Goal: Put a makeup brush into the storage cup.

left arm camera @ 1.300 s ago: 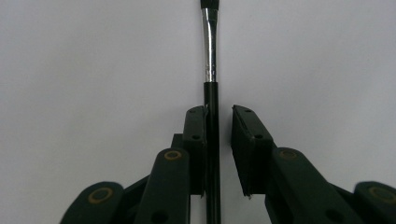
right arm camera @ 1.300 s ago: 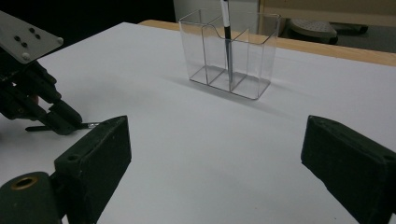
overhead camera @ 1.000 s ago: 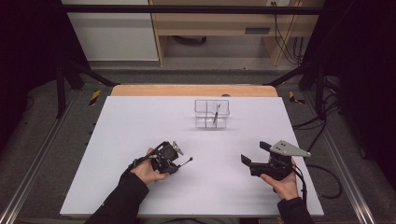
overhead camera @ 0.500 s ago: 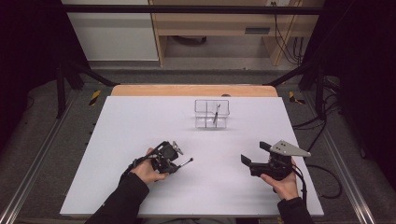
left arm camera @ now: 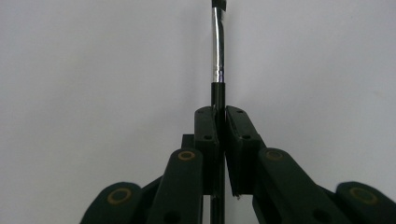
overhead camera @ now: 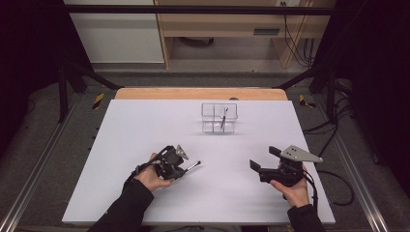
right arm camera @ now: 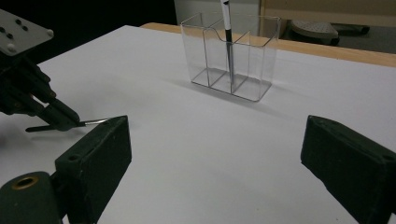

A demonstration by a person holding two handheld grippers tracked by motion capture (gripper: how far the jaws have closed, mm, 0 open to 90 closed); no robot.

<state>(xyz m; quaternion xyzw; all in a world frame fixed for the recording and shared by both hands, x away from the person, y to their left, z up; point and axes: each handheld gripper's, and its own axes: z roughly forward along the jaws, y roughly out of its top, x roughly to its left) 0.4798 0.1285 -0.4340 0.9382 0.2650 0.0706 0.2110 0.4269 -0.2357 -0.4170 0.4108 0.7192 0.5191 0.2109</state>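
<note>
A wooden shelf unit stands beyond the table.

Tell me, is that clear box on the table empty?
Not empty. The clear organizer stands upright with one slim pen-like stick leaning inside its middle compartment; the other compartments look empty.

Organizer far on table (pen inside)

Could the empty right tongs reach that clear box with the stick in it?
Probably yes. The right tongs are open and empty, and bare white table lies between them and the clear box; nothing blocks the way.
</note>
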